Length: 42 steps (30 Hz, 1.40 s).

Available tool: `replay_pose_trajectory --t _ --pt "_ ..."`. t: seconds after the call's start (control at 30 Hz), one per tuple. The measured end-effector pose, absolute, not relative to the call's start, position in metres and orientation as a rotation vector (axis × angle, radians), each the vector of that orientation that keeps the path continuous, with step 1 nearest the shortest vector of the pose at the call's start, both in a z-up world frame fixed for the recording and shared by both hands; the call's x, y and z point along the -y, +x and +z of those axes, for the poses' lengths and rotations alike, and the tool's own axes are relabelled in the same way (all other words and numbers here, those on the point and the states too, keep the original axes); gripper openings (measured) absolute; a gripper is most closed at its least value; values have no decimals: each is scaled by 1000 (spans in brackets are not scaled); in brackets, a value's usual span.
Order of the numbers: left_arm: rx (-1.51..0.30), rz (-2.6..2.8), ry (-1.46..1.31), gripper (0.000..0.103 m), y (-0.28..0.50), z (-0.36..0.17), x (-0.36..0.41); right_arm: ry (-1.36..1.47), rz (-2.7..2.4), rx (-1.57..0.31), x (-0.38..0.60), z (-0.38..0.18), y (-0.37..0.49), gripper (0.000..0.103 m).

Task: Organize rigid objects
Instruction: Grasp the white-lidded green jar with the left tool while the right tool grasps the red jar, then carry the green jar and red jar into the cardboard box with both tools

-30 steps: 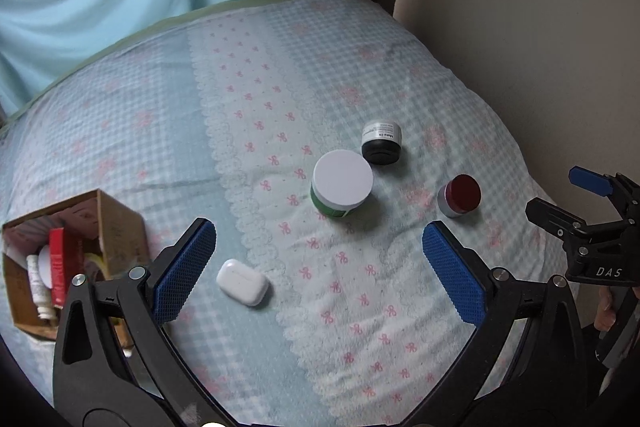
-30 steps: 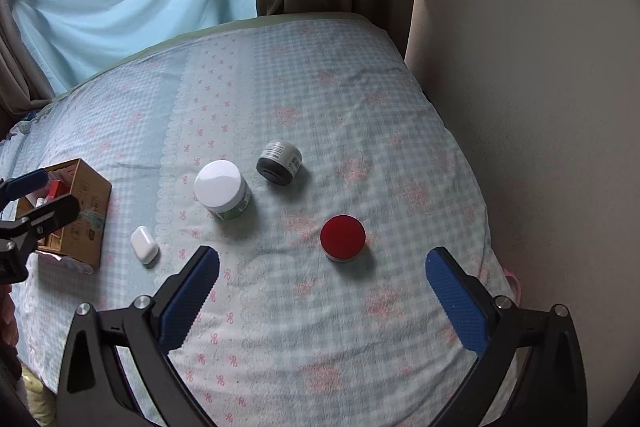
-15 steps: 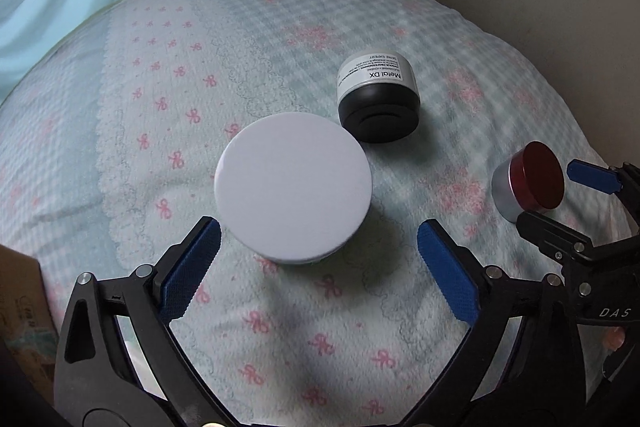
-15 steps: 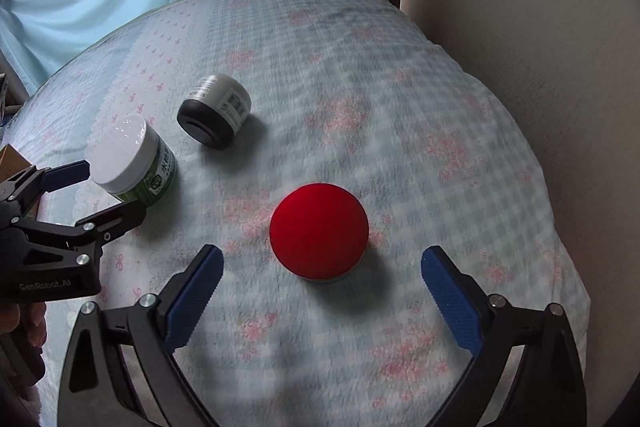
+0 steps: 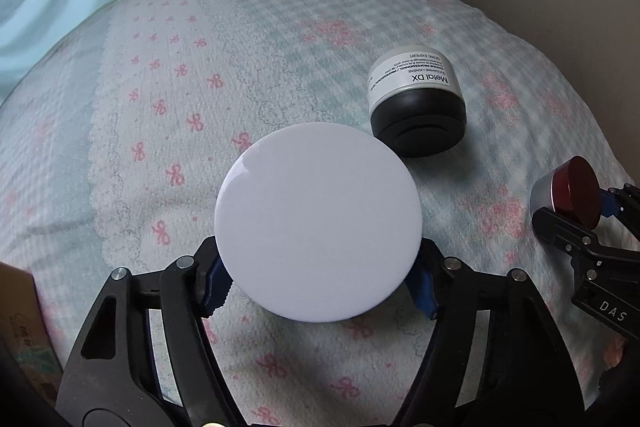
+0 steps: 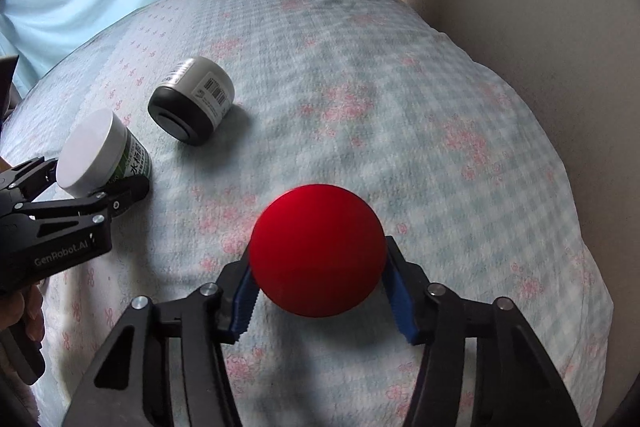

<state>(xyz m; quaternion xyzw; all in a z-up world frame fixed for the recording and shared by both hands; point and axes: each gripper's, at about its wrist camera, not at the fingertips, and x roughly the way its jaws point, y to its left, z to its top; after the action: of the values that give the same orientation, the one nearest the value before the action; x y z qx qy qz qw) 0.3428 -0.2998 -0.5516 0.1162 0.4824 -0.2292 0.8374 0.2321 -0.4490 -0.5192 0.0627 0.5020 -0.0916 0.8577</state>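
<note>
Jaws of the left gripper (image 5: 318,287) are closing around the white-lidded round plastic jar (image 5: 318,223) standing mid-bed, gripping below the lid so it lifts upright. To its right, the right gripper (image 6: 320,301) is closing likewise on the red-capped metal tin (image 6: 318,249). Farther off, the black-and-white jar (image 5: 416,107) is lying tipped on the checked bedspread (image 5: 280,27).

1. Three jars in all: one white-lidded jar (image 5: 318,223) with a green label, one black-lidded "Metal DX" jar (image 5: 416,103) lying on its side, and one red-lidded jar (image 6: 318,251).
2. Two handheld grippers: left gripper (image 5: 320,287) and right gripper (image 6: 320,299).
3. One cardboard box (image 5: 20,327), only its edge showing.
4. One patterned bedspread (image 5: 280,27).
</note>
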Motion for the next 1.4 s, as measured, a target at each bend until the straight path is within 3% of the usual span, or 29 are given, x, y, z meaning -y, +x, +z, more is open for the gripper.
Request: replay_pose_trajectory --t 0.73,0.97,1.4 --pt "-970 -463 190 68 323 -514 286 158 -192 -1023 448 -496 219 51" --pt "-945 -444 123 68 308 -451 270 142 -181 -987 439 -444 211 51" --pt "-860 -353 57 68 261 -281 197 100 -108 -945 398 -290 195 51"
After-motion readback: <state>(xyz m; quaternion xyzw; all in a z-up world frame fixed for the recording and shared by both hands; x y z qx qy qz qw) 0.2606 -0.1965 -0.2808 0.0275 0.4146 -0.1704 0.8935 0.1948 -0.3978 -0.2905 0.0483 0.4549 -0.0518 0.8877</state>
